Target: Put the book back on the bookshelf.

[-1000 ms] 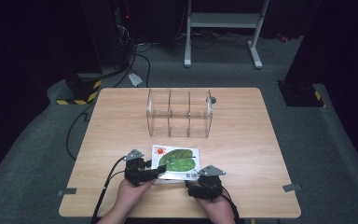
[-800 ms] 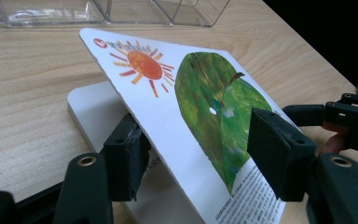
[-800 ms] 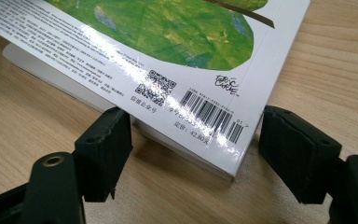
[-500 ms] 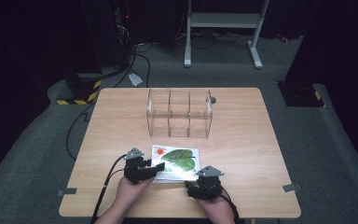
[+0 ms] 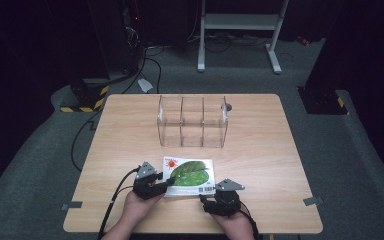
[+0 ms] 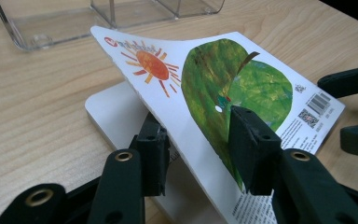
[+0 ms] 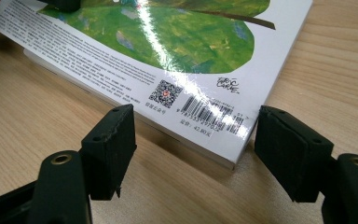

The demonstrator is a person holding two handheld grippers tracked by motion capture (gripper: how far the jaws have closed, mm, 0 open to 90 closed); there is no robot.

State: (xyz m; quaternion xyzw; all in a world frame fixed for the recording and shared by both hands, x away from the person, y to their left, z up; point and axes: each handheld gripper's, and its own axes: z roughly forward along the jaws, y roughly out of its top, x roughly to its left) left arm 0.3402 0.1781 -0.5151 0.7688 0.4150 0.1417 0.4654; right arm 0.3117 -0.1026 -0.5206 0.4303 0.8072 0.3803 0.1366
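Note:
A thin picture book (image 5: 190,172) with a green leaf and a red sun on its cover lies near the table's front edge. My left gripper (image 5: 162,186) is at its left side. The cover (image 6: 242,84) is raised and slants between my left gripper's (image 6: 198,154) jaws, which have just been closing. One pad (image 6: 254,154) lies against the cover's face and the other sits under it with a small gap. My right gripper (image 5: 207,197) straddles the book's near right corner (image 7: 233,140). Its jaws (image 7: 196,156) have just closed a little, with both pads clear of the book.
A clear plastic organizer (image 5: 192,120) with three compartments stands at the middle of the wooden table (image 5: 280,150), behind the book. Bare wood lies to both sides. Cables trail from the left gripper off the table's left front. My right gripper's jaws (image 6: 354,112) show in the left gripper view.
The left gripper's jaws have drawn closer around the lifted cover. Both hands have stayed nearly where they were at the book's front edge.

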